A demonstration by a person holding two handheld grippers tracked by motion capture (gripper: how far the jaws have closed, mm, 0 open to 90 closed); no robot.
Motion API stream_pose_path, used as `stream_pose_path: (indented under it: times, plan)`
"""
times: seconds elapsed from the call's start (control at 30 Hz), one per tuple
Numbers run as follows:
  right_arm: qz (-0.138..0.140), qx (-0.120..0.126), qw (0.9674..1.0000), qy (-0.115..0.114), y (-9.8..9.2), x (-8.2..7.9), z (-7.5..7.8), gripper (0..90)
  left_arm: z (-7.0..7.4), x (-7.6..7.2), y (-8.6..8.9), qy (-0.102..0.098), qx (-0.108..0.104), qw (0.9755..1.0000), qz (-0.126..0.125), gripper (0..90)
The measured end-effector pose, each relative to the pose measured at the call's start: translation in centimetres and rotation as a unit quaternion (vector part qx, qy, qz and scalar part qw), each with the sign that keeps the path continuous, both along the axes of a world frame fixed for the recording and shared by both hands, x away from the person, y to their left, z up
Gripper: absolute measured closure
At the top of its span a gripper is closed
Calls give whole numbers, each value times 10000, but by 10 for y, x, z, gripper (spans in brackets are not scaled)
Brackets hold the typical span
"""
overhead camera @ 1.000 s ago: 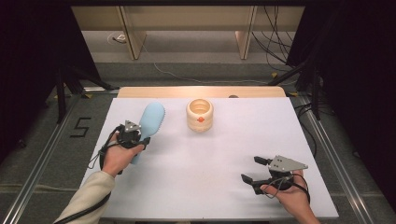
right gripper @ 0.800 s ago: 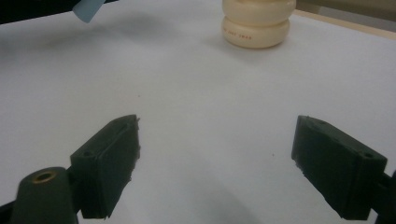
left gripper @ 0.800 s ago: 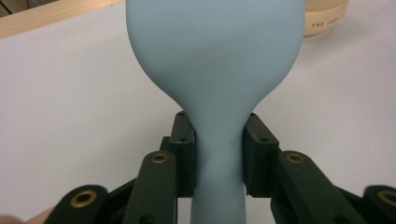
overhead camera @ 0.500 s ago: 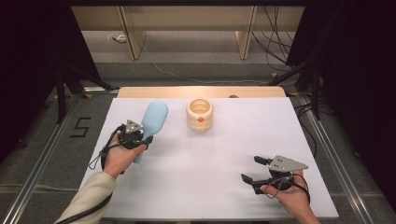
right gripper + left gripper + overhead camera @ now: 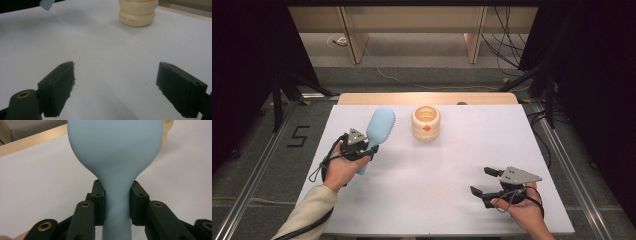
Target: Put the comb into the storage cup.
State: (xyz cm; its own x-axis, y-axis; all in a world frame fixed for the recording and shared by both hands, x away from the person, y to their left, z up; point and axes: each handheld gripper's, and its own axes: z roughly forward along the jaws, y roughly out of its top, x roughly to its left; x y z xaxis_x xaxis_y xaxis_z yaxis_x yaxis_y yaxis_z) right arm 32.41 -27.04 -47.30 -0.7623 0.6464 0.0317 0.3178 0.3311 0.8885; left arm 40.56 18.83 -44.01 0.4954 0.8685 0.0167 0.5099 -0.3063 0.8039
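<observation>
Both pads of the left hand-held gripper [image 5: 117,202] clamp the pale-blue rice paddle [image 5: 117,157] at its narrow neck (light, stiff, slick plastic, I judge), while the right hand-held gripper [image 5: 115,90] stands apart, empty.

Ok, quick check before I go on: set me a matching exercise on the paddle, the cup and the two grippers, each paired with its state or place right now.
Things:
1. light blue paddle
2. cream ribbed cup
3. left gripper
4. right gripper

States or places:
A. jaws open, nothing between them, near the table's front right
B. clamped by its narrow handle, wide end pointing toward the far edge
C. stands upright, apart from both grippers, toward the far side
D. jaws closed on the handle

Pairs: 1-B, 2-C, 3-D, 4-A
</observation>
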Motion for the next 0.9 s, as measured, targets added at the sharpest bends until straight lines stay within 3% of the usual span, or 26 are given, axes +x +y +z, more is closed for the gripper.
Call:
stream_pose_path:
  times: [0.9]
  plan:
    - [-3,5,10000,-12,0,0,0,162,6,-8,-11,-256,-102,9995,-178,694]
